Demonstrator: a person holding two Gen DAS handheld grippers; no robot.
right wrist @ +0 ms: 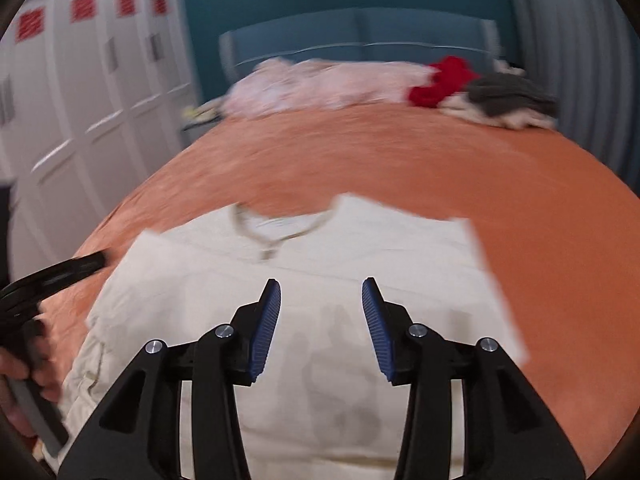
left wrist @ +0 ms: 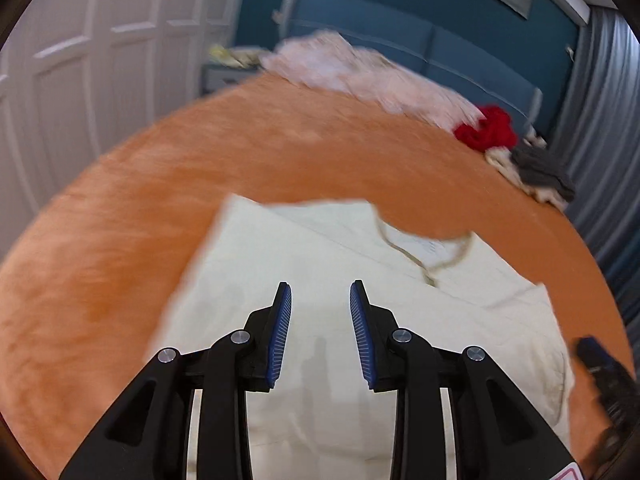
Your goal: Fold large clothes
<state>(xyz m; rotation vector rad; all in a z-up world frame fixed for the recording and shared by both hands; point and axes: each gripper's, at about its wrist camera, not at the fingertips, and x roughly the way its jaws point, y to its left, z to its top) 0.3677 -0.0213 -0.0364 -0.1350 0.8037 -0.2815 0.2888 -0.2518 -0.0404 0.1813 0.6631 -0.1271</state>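
Note:
A cream shirt (left wrist: 320, 264) lies flat on the orange bedspread (left wrist: 160, 200), its neckline toward the far side. It also shows in the right wrist view (right wrist: 320, 264). My left gripper (left wrist: 321, 292) is open and empty, held above the shirt's body. My right gripper (right wrist: 321, 288) is open and empty, also above the shirt. The left gripper also shows at the left edge of the right wrist view (right wrist: 60, 272). The right gripper shows blurred at the right edge of the left wrist view (left wrist: 600, 364).
At the far end of the bed lie a pale pink cover (right wrist: 320, 84), a red garment (right wrist: 444, 80) and a grey and cream pile (right wrist: 508, 100). White wardrobe doors (right wrist: 80, 100) stand to the left. A blue headboard (right wrist: 360, 32) is behind.

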